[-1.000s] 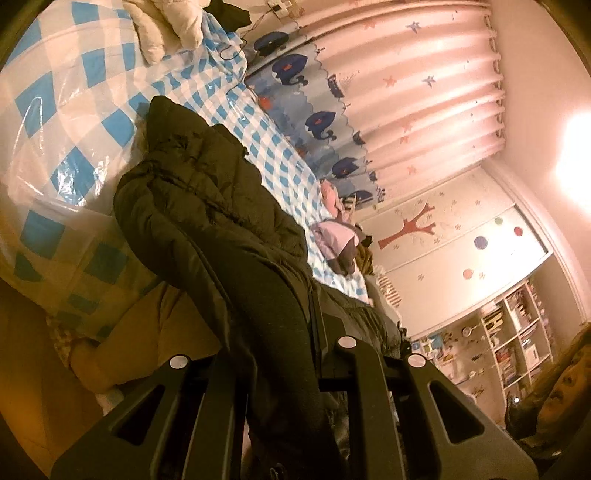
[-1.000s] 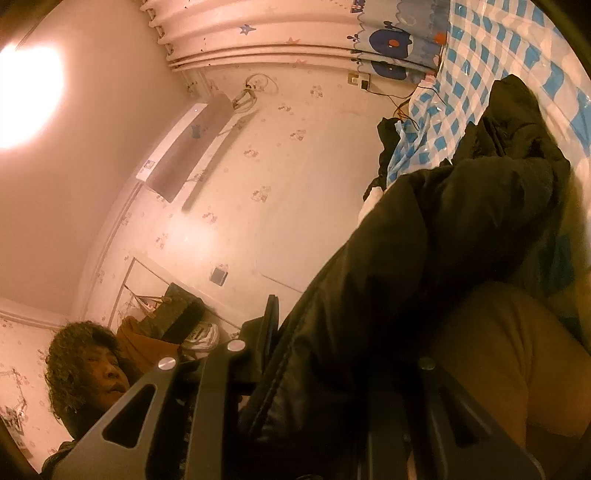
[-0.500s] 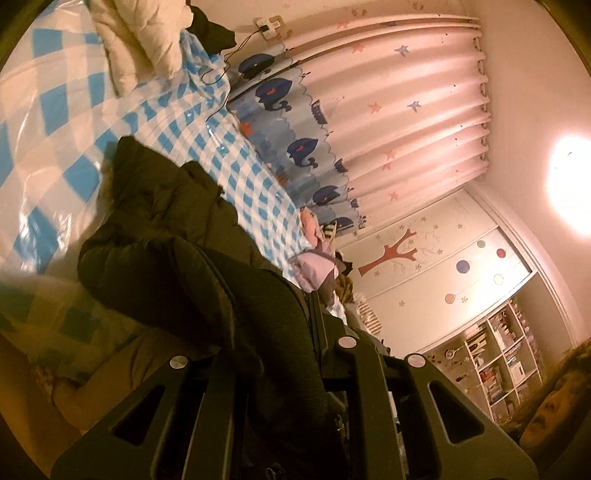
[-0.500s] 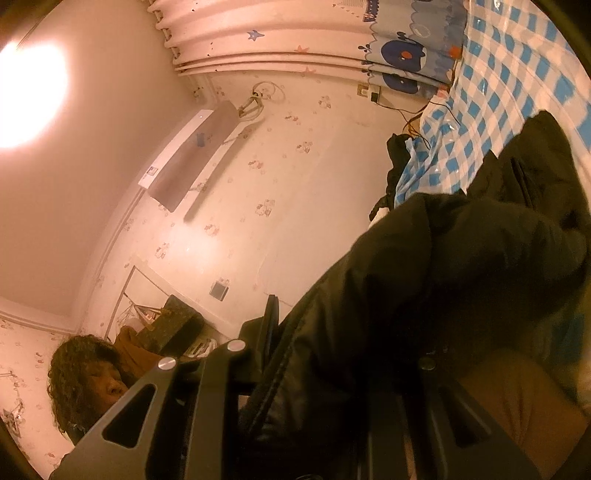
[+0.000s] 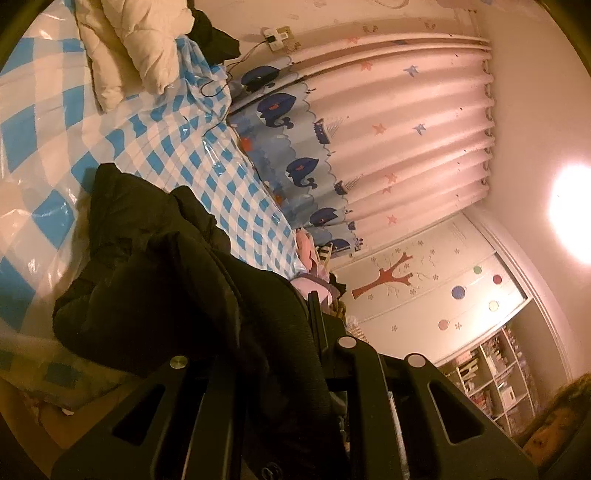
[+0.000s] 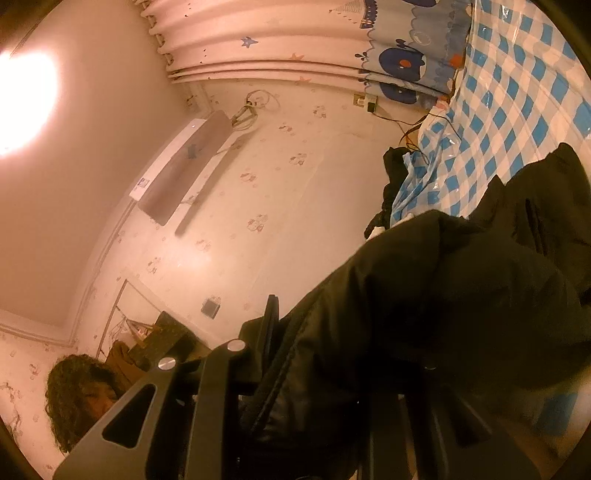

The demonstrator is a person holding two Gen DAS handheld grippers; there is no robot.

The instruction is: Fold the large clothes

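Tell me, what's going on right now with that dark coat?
Left hand-held gripper shut on coat. Right hand-held gripper on it too, jaws opening. Coat partly lifted off bed. Nothing blocking.

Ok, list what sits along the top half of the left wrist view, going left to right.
Checked bed cover → cream quilt → wall socket → whale-print curtain → ceiling light.

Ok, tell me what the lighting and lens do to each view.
Left wrist view: the ceiling lamp blows out white, a warm orange cast covers everything, the curtain bows with fisheye curve. Right wrist view: the same glare at the upper left, and the dark jacket loses detail in shadow.
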